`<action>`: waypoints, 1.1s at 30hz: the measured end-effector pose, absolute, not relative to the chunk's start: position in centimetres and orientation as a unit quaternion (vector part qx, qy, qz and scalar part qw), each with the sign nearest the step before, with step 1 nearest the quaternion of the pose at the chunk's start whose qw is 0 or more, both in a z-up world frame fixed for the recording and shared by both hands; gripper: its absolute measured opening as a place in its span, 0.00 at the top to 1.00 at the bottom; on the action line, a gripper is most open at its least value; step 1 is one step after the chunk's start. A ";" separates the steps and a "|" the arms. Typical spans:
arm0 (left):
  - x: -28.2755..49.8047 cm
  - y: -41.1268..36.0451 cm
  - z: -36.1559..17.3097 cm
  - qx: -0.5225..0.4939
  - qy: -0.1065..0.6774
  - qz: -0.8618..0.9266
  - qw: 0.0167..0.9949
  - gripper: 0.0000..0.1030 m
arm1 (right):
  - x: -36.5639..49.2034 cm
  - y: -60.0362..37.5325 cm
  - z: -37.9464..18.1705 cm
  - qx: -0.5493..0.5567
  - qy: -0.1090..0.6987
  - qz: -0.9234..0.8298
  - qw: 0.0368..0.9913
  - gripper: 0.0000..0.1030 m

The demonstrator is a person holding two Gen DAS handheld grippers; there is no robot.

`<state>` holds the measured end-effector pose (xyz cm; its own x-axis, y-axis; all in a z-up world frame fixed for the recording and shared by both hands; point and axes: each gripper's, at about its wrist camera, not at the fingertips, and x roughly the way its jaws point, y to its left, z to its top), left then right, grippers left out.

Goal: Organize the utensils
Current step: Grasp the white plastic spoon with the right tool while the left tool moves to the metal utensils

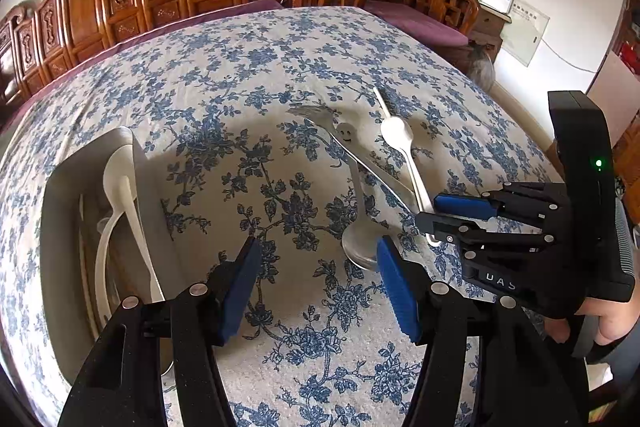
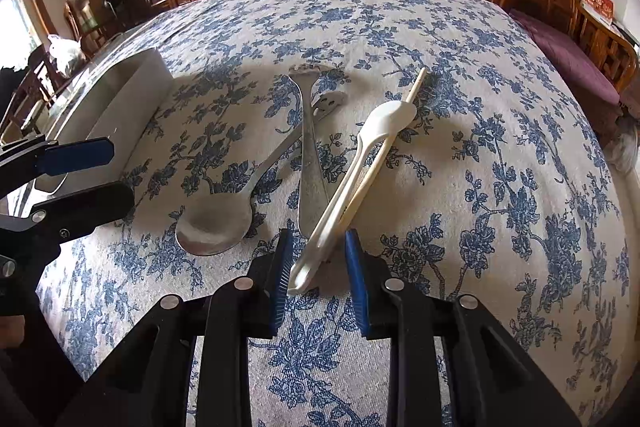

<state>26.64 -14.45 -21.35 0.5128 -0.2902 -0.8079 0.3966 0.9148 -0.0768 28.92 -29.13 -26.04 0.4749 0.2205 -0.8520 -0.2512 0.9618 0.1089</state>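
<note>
Blue-flowered cloth covers the table (image 1: 248, 75) in the left wrist view, and all the loose utensils lie toward its right-hand side. The left gripper (image 1: 318, 285) hangs over bare cloth with its blue pads well apart and nothing between them. Just beyond its right pad rests the bowl of a metal spoon (image 1: 358, 227), whose handle end bears a small smiling face. A metal fork (image 1: 320, 121) crosses that handle, tines toward the far edge. Right of them lie a white plastic spoon (image 1: 402, 143) and a pale chopstick (image 1: 382, 101), touching each other. Near the left edge stands a white tray (image 1: 148, 187), holding another white spoon (image 1: 120, 183) and further pale utensils I cannot make out. The right gripper (image 1: 444, 215) comes in from the right, low over the white spoon's handle end; whether its pads touch it cannot be told here.

From the right wrist view, the right gripper (image 2: 316, 277) straddles the handle end of the white plastic spoon (image 2: 360, 155), pads a little apart, a gap showing on each side of the handle. The chopstick (image 2: 416, 83) runs alongside that spoon. The metal fork (image 2: 308, 147) and metal spoon (image 2: 216, 223) lie crossed to the left. The left gripper (image 2: 92, 171) shows at the left edge, pads parted, before the white tray (image 2: 132, 91).
</note>
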 end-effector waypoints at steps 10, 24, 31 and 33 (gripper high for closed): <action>27.0 -15.1 -22.4 0.055 0.461 -0.198 0.863 0.44 | 28.7 -30.7 -25.8 -0.013 0.514 0.115 0.850 0.91; 27.7 -15.9 -24.3 0.040 0.485 -0.204 0.850 0.44 | 28.8 -32.1 -22.7 0.009 0.480 0.115 0.870 0.95; 28.8 -16.2 -25.6 0.006 0.507 -0.211 0.836 0.44 | 28.9 -32.4 -22.0 0.017 0.469 0.119 0.875 0.95; 29.1 -16.3 -25.7 -0.002 0.509 -0.213 0.834 0.49 | 28.9 -32.6 -21.8 0.021 0.466 0.119 0.876 0.95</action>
<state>29.09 -16.28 -25.72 0.3913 -0.3572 -0.8481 0.3527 0.9094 -0.2203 28.93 -32.57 -21.79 0.5366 0.2282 -0.8124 -0.1898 0.9707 0.1473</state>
